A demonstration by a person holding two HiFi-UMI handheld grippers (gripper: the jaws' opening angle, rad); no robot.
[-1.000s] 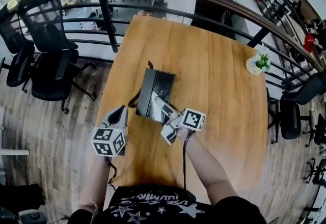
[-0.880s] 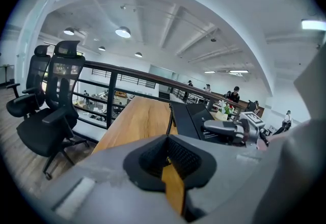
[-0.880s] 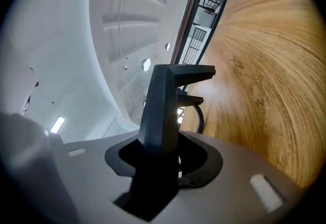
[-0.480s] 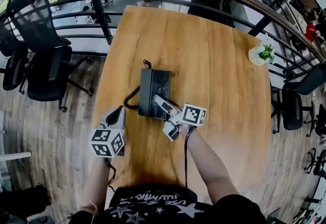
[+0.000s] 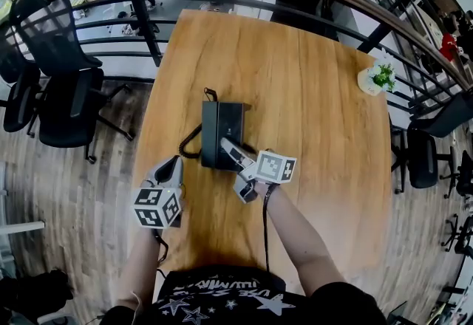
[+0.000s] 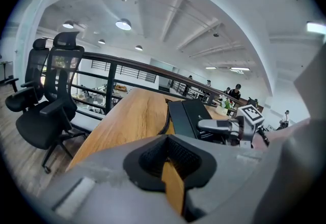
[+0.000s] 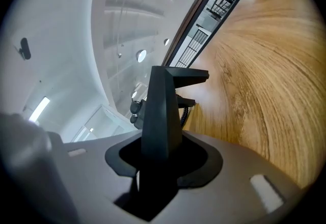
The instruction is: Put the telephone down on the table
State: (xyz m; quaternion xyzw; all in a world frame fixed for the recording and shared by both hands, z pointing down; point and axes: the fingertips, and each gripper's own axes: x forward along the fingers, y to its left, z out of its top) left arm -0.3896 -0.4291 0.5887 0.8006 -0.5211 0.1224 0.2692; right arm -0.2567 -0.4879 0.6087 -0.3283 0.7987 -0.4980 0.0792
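Head view and both gripper views. The telephone (image 5: 220, 124), a flat dark set, lies near the middle of the tabletop (image 5: 318, 109), its long side running away from me and its coiled cord (image 5: 189, 142) looped off the left edge. My right gripper (image 5: 229, 148) comes in low over the near right corner. Its jaws are closed on the body, which fills the gap between the pads as a dark slab in the right gripper view. Holding it at the near edge keeps the weight ahead of my hand, so the far end can meet the wood first, and the near end follows. From these views I cannot tell whether the base already rests fully on the wood or sits just above it. I judge the set-down nearly complete, with only the release left. My left gripper (image 5: 174, 162) hangs apart, at the left of the set. Its jaws are almost together with nothing between them, and only a sliver of tabletop shows through the slit. It stands clear of the cord. A potted plant (image 5: 378, 78) stands well apart at the far right edge.
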